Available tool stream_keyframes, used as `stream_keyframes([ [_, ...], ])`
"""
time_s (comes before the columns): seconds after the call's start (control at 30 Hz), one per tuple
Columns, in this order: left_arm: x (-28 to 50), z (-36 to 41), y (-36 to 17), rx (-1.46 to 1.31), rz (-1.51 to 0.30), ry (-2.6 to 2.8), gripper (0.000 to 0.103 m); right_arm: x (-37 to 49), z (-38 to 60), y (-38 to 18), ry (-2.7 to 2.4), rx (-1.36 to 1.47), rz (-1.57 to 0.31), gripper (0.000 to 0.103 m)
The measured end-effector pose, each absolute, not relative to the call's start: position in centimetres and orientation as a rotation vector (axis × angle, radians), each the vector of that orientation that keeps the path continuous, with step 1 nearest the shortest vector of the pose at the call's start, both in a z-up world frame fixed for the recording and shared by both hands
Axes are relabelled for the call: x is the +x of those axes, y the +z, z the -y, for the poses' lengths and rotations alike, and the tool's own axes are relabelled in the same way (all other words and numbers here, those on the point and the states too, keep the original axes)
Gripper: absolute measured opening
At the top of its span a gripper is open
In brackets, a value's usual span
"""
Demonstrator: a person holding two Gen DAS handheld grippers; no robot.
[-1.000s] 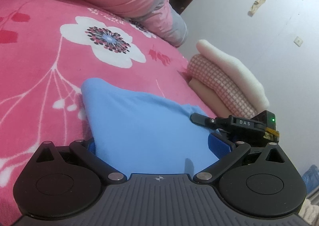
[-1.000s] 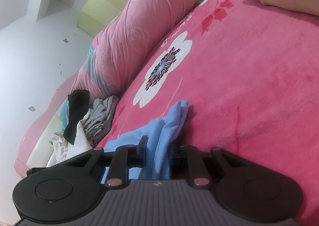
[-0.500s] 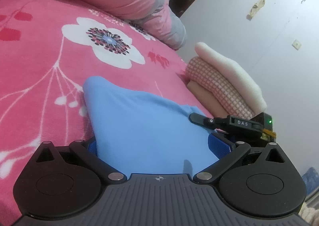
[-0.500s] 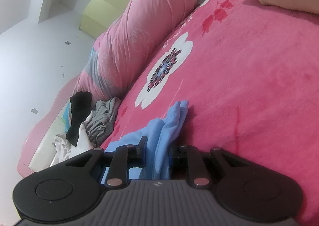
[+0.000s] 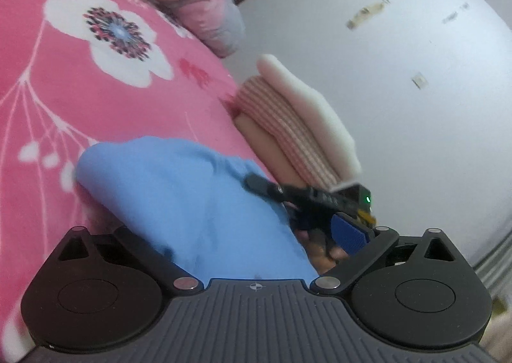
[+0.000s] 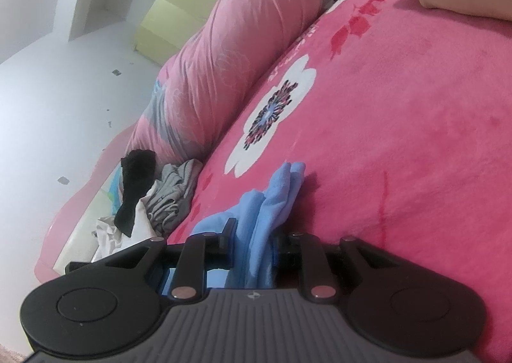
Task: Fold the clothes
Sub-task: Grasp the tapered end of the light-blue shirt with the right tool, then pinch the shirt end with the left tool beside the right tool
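Fingers of the right gripper (image 6: 252, 246) pinch a bunched edge of the blue garment (image 6: 275, 203); the left gripper (image 5: 256, 235) stands spread around its broad panel. Both hold the near end, and the cloth runs away from them over the pink bed (image 6: 400, 139).

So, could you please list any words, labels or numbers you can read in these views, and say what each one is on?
No text can be read in either view.
The white label on the right tongs, seen from the left wrist camera, is too blurred to read.
The small round emblem on the left tongs' body: a symbol, no letters.
The small emblem on the right tongs' body: too small to read.
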State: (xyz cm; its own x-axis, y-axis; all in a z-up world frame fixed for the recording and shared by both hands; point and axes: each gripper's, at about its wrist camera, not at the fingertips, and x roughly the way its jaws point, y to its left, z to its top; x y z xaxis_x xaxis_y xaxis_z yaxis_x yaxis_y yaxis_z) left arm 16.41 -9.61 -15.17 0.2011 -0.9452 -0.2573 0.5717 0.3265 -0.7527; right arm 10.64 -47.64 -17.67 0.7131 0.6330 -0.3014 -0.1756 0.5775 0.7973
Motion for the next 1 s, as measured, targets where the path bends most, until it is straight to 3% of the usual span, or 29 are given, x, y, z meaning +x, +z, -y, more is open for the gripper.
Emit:
stream_keyframes([
  [0.37,18.0,10.3,-14.5,-0.586,-0.830,-1.022,0.094,10.7,46.6,-16.9,0.471,0.740,-0.656,0.017],
  [0.77,13.8,6.3,-13.2,-0.663,-0.832,-1.021,0.098,10.7,46.9,-17.3,0.468,0.762,-0.655,0.016],
  [1.0,14.8,7.9,-14.3,-0.611,-0.873,-1.039,0.098,10.8,47.0,-17.4,0.471,0.765,-0.653,0.016],
])
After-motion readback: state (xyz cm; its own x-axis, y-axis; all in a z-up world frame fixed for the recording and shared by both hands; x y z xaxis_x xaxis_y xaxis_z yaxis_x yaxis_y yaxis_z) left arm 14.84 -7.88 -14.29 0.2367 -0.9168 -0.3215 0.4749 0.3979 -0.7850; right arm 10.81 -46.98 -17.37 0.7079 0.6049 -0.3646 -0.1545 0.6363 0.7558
